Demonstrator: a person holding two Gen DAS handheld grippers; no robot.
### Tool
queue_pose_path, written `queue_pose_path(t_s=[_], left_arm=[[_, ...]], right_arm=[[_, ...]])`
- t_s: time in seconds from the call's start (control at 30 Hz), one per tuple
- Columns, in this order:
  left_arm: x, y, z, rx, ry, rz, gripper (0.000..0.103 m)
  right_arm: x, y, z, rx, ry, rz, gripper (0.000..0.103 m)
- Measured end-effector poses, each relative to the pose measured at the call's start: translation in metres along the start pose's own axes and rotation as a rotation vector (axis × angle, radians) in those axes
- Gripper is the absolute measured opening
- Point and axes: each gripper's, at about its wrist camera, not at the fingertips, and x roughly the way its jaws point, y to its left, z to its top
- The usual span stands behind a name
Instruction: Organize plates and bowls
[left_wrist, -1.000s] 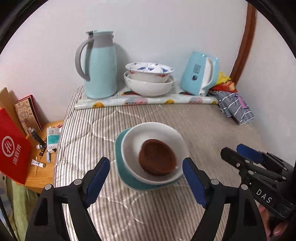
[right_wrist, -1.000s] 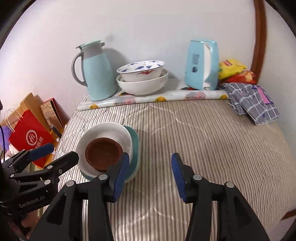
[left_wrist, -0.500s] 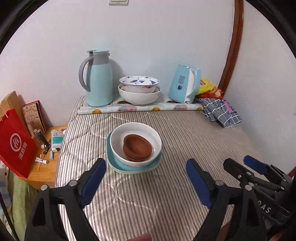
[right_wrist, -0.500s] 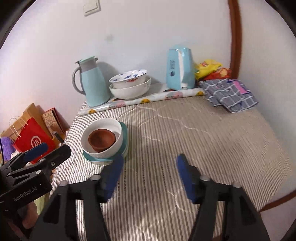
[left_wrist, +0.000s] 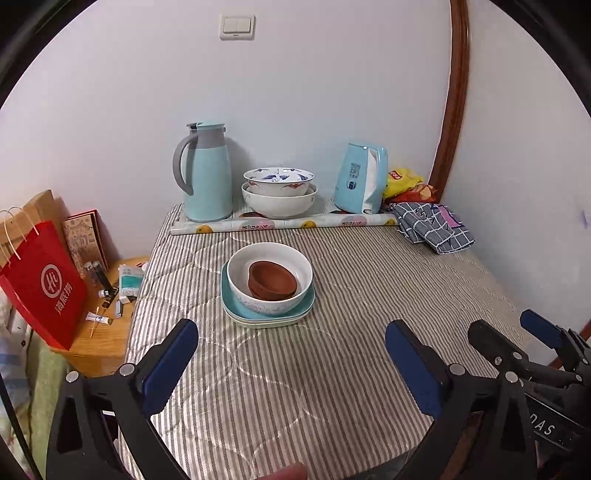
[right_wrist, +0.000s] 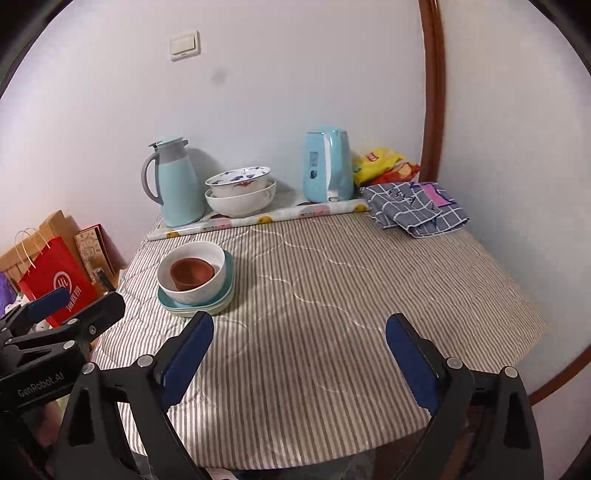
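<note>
**Fingers released, both grippers clear of the stack**

Your left gripper (left_wrist: 291, 354) and right gripper (right_wrist: 299, 347) have just been opening; nothing sits between either pair of fingers. Both hang over the striped tabletop (left_wrist: 369, 295), apart from the stack. The brown bowl (left_wrist: 272, 280) sits in the white bowl (left_wrist: 269, 273), which rests on the teal plates (left_wrist: 267, 317).

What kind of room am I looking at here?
Probably a small home room used for meals: a cloth-covered table against the wall, holding stacked bowls, a thermos jug and an electric kettle.
</note>
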Motion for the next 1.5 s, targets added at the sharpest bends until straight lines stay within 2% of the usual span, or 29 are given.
queue_pose_path(t_s=[0.43,1.5], left_arm=[[-0.016,-0.005,-0.006,0.009,-0.02,-0.004,0.103],[-0.016,-0.012,-0.009,0.038,-0.011,-0.005,0.103]], right_arm=[[-0.017,-0.001,-0.008,0.002,-0.015,0.012,0.094],[-0.028,-0.013,-0.015,0.027,-0.004,-0.012,0.094]])
